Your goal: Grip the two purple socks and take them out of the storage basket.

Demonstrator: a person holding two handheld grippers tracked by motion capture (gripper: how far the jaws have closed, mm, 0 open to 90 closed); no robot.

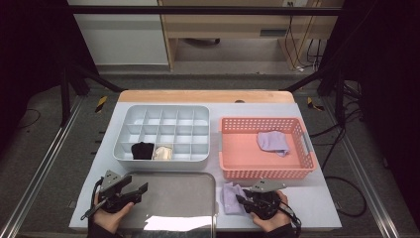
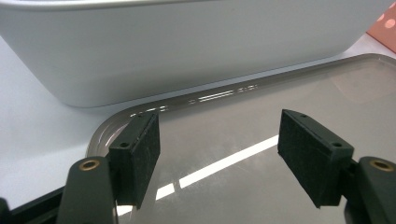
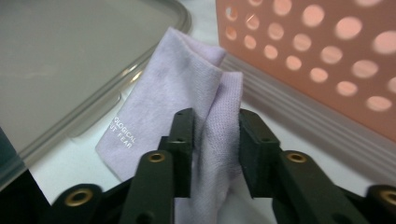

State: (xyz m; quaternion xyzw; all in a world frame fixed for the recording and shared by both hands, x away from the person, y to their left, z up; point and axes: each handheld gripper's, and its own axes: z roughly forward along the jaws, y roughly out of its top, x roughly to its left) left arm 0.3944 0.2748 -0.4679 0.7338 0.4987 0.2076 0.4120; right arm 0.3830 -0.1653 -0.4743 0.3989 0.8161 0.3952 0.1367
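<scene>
A lavender cloth (image 1: 230, 197) (image 3: 177, 88) with small white lettering lies on the white table between the metal tray (image 1: 173, 198) and the pink basket (image 1: 262, 172). My right gripper (image 1: 241, 201) (image 3: 214, 126) sits low over it, jaws open, straddling a raised fold of the cloth; a sliver of table shows beside the right pad. My left gripper (image 1: 138, 183) (image 2: 217, 140) hovers over the tray's near left corner, open wide with nothing between its fingers. A second lavender cloth (image 1: 273, 142) lies inside the basket.
A grey compartment box (image 1: 163, 124) (image 2: 187, 46) stands behind the tray, with a black item (image 1: 142, 150) and a cream item (image 1: 162, 152) in two front cells. The pink basket wall (image 3: 327, 56) is close on the right gripper's right.
</scene>
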